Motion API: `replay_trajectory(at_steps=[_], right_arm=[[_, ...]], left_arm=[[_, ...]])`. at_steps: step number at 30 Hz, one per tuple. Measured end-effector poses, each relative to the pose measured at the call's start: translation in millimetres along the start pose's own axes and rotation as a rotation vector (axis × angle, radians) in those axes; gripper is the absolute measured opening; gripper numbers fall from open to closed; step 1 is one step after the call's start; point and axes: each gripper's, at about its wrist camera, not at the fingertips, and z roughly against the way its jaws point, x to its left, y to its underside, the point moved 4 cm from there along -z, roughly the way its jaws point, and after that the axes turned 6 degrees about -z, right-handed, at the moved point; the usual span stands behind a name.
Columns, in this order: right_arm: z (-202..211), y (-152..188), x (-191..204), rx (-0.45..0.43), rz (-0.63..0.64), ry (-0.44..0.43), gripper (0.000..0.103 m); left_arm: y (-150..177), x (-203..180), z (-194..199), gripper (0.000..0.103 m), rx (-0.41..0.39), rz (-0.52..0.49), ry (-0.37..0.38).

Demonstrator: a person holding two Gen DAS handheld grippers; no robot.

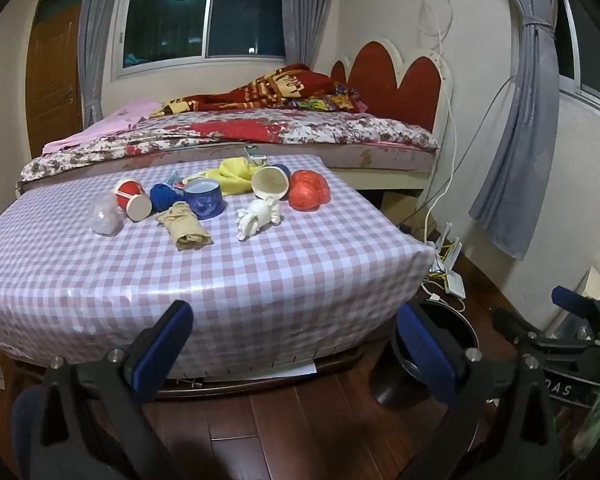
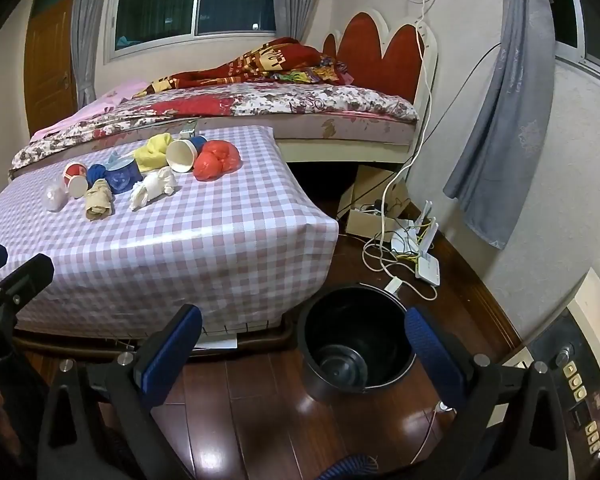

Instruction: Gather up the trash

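Hovering low before the table, I hold my left claw and right claw wide open, empty, beside the bin.

A low table with a pink and white check cloth fills the middle of the left wrist view. On its far half lie a clear crumpled bag, a red paper cup on its side, a blue ball of yarn, a blue mug, a tan rolled cloth, a white glove, a yellow cloth, a tipped white cup and a red plastic bag. On the dark wood floor, at the lower middle of the right wrist view, stands a black bin.
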Motion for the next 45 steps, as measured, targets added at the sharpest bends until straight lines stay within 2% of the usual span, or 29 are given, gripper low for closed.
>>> replay_trajectory(at_steps=[45], right_arm=[[-1.2,1.0,0.5,0.005,0.001,0.0,0.102]], left_arm=[[-1.0,-1.1,-0.7,0.102,0.0,0.005,-0.002]])
